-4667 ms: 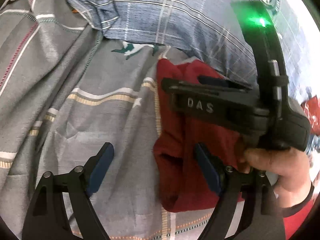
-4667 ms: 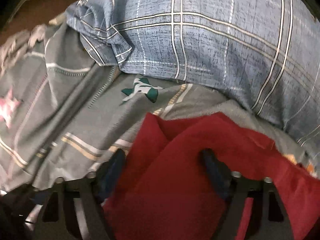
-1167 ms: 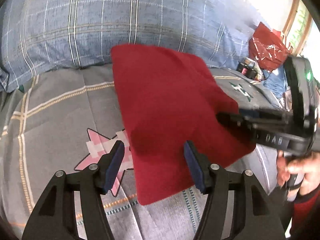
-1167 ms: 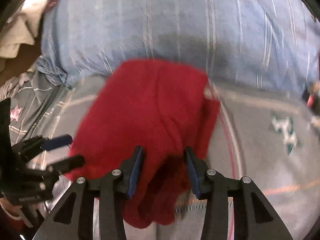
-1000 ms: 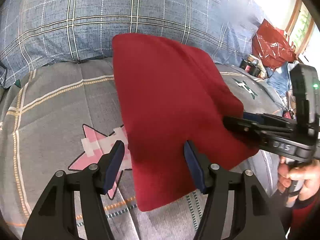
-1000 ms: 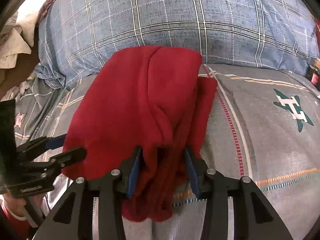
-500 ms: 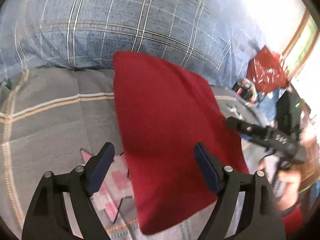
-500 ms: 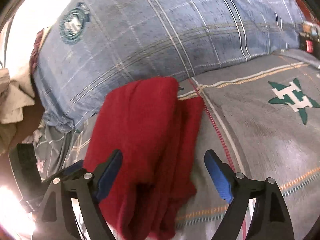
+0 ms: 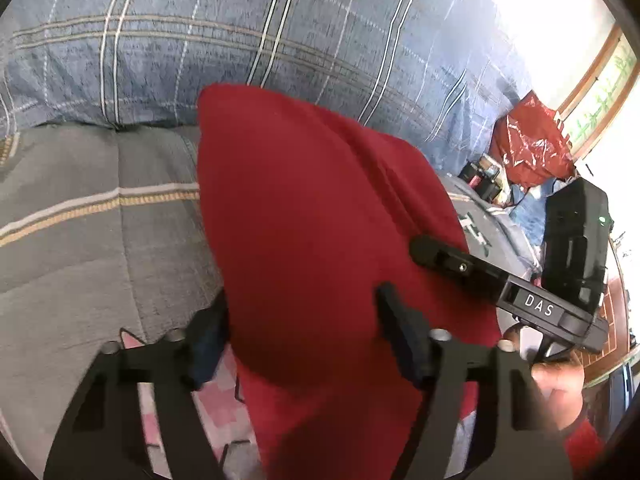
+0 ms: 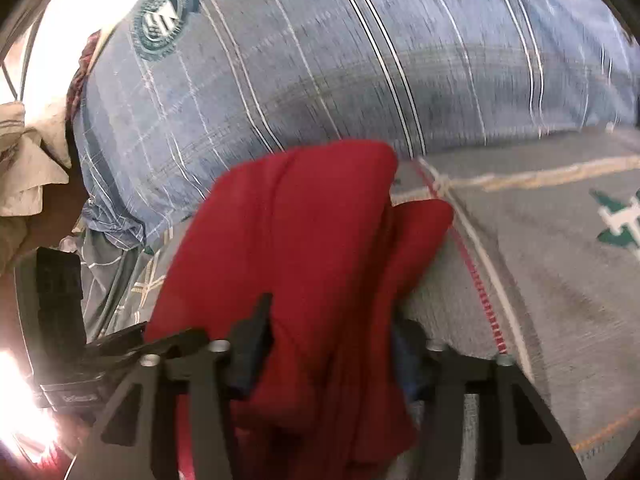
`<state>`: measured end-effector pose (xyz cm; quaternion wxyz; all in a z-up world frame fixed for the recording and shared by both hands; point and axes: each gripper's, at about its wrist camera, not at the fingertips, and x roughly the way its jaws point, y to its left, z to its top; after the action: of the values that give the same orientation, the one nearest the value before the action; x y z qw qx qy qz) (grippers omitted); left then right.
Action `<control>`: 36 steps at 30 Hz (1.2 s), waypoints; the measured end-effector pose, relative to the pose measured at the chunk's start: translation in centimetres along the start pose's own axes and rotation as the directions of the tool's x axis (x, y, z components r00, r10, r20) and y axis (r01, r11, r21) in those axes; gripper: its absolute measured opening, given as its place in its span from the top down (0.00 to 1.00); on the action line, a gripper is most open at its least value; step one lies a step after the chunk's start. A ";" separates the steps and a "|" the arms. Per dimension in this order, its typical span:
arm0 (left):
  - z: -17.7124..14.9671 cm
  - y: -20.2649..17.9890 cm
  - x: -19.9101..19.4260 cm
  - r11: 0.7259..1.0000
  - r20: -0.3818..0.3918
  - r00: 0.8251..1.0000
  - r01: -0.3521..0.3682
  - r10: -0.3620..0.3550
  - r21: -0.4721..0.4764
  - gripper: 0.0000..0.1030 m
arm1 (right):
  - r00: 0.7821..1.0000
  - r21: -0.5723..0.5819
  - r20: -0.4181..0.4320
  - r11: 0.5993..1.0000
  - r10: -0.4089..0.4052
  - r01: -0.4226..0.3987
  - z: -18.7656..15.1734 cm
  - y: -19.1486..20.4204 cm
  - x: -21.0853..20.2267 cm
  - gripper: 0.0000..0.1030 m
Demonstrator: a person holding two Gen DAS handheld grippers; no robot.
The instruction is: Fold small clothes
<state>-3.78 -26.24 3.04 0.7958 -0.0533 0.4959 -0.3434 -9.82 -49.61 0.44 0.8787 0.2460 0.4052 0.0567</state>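
Left wrist cam: the red garment [image 9: 304, 216] is lying on the grey patterned bedspread [image 9: 92, 216], far end up against the blue plaid pillow [image 9: 280, 32]. It's already doubled over into a longish slab w/ a ridge running down the right side, so at least one fold looks done imo. The left gripper [image 9: 300, 332] has its jaws spread wide, one either side of the near end of the cloth; can't tell if the pads actually touch it, but nothing's pinched. The right gripper shows up in this view too, coming in from the right w/ the person's hand [image 9: 560, 392] on the handle, its tip over the right edge of the garment. Red plastic bag [image 9: 532, 148] and some clutter in the bkgd by the window.

Right wrist cam: same garment, and you can see the layers better, top layer bulging over a lower flap poking out to the right. The right gripper [image 10: 328, 344] is also spread wide, fingers straddling the near end, not clamped on anything afaict. Bit blurry tho.

So prob midway: folded once, looks lumpy, edges don't line up. Still needs another fold across + flattening, I'd guess.
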 end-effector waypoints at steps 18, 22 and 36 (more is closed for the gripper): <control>-9.5 -0.7 -9.8 0.988 -0.028 0.988 -0.151 0.151 0.015 0.43 | 0.988 -0.039 -0.105 0.992 0.113 -0.118 -7.4 7.7 -5.0 0.53; -11.2 0.6 -9.2 0.985 -0.006 0.985 -0.172 0.171 -0.023 0.35 | 0.993 0.013 -0.115 1.000 0.020 -0.019 -9.4 6.2 -5.4 0.46; -11.5 0.6 -11.3 0.955 0.138 0.946 -0.297 0.295 -0.007 0.25 | 0.982 -0.350 -0.111 0.931 -0.151 0.104 -12.8 13.7 -4.5 0.50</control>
<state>-16.04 -16.07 5.53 0.8709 0.0039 0.4397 -0.2193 -20.90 -34.10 2.99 0.8801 0.0580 0.4634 0.0858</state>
